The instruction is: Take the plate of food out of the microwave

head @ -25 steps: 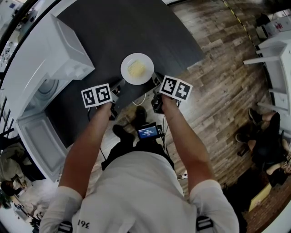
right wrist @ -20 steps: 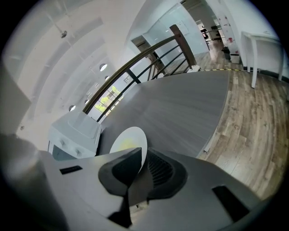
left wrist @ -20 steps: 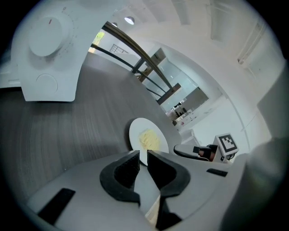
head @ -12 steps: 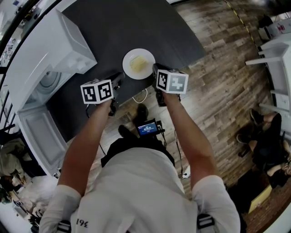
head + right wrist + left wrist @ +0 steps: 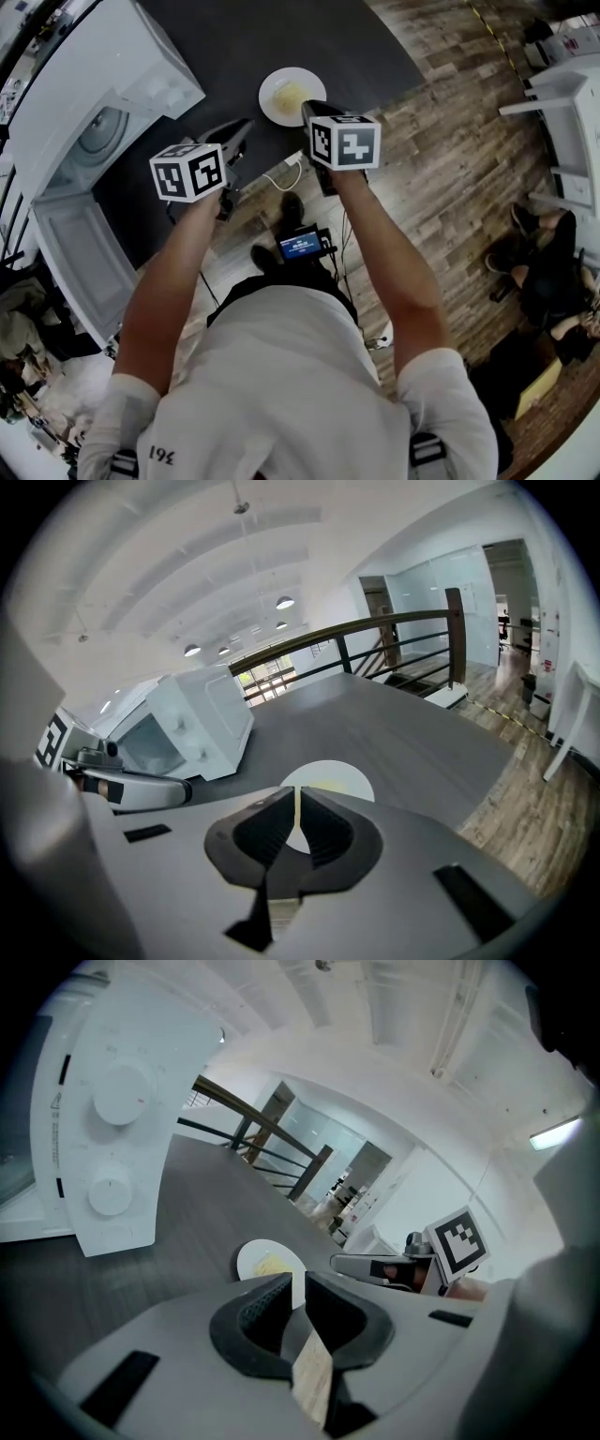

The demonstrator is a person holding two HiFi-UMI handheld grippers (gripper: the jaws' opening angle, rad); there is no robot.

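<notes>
A white plate (image 5: 292,96) with a yellow piece of food lies on the dark table (image 5: 234,47), outside the microwave. The white microwave (image 5: 94,84) stands at the left with its door (image 5: 80,262) hanging open. My left gripper (image 5: 244,129) hovers left of the plate, jaws shut on nothing. My right gripper (image 5: 309,106) is raised over the plate's near edge, also shut and empty. From the left gripper (image 5: 298,1283) the plate (image 5: 270,1262) lies just past the tips. From the right gripper (image 5: 297,794) the plate (image 5: 333,778) shows behind the jaws.
The microwave's control panel (image 5: 122,1138) with two knobs is close on the left. The table's right edge (image 5: 412,84) drops to a wooden floor. White furniture (image 5: 562,103) and a seated person (image 5: 544,272) are at the far right.
Both grippers have lifted up and away from the plate's sides, their marker cubes rising toward the head camera. The plate stays put on the table.
</notes>
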